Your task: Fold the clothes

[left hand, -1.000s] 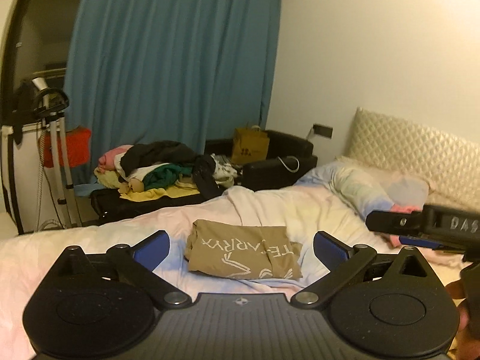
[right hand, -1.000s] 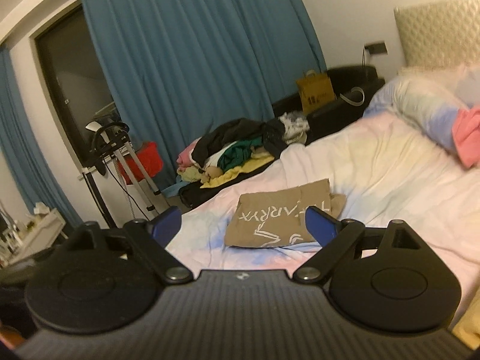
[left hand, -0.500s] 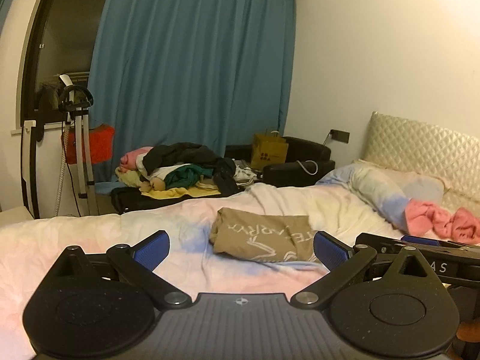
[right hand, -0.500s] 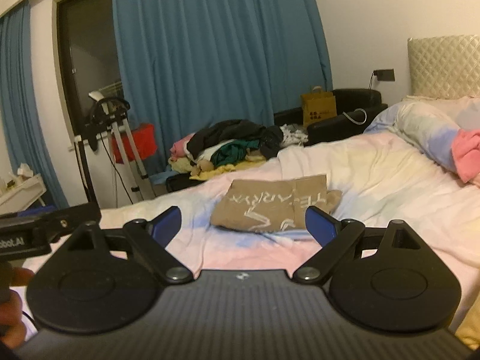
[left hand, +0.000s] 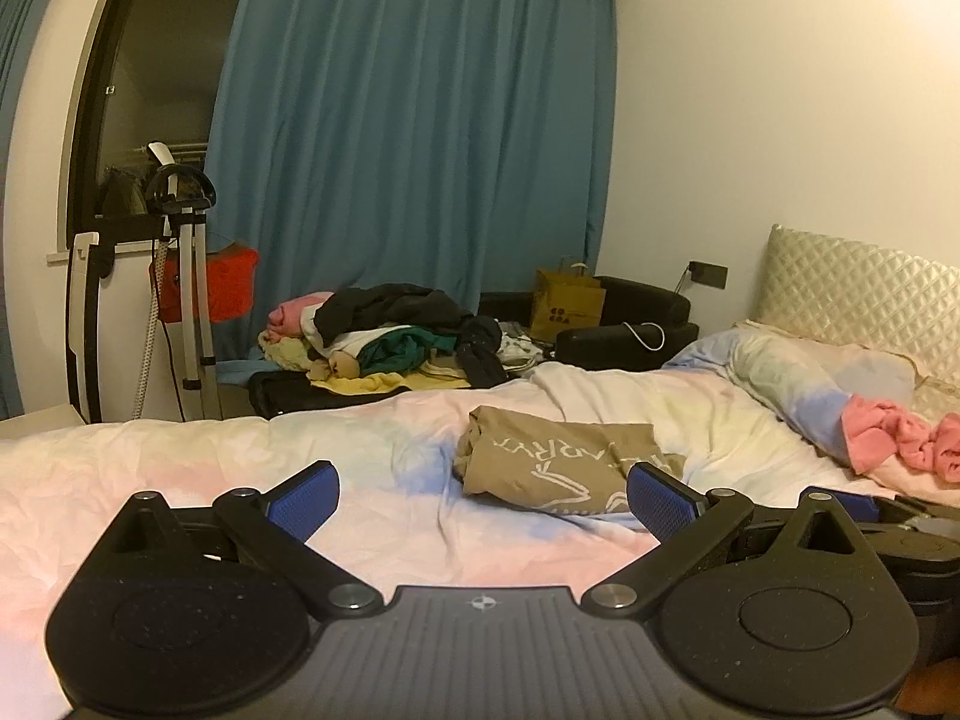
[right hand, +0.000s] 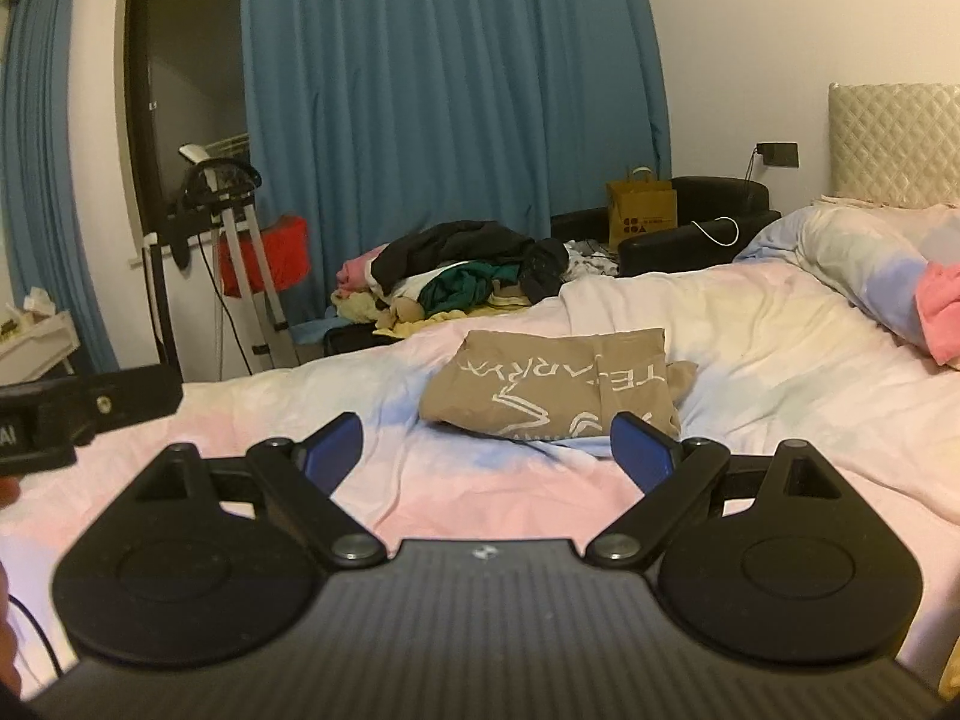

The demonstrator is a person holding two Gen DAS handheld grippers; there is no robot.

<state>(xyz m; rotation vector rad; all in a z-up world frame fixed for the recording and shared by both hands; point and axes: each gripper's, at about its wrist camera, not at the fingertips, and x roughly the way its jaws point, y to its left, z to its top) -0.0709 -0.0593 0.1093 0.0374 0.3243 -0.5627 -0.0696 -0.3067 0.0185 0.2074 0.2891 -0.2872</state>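
The left gripper (left hand: pixel 483 495) stands with its jaws spread wide, its blue pads (left hand: pixel 303 498) well apart and nothing between them; they hang over the pastel bedsheet (left hand: pixel 240 468) and whether they touch it cannot be told. The right gripper (right hand: pixel 489 450) is spread just as wide and is equally empty, its blue pads (right hand: pixel 642 450) clear of the cloth ahead.

The folded tan T-shirt (right hand: pixel 558 384) with white lettering lies flat on the bedsheet. In the right wrist view it sits at about 12 o'clock, just beyond the fingertips, with the right-hand pad overlapping its near corner in the picture. In the left wrist view the same shirt (left hand: pixel 564 468) lies toward 1 o'clock, its near right corner behind the right-hand pad.

The body of the left gripper shows at 9 o'clock in the right wrist view, and part of the right gripper shows at 4 o'clock in the left wrist view.

A heap of unfolded clothes (left hand: pixel 390 336) rests past the far edge of the bed, at 12 o'clock, before a blue curtain (left hand: pixel 420 150). A pink garment (left hand: pixel 900 444) lies at 3 o'clock against the rolled duvet (left hand: pixel 792 384).
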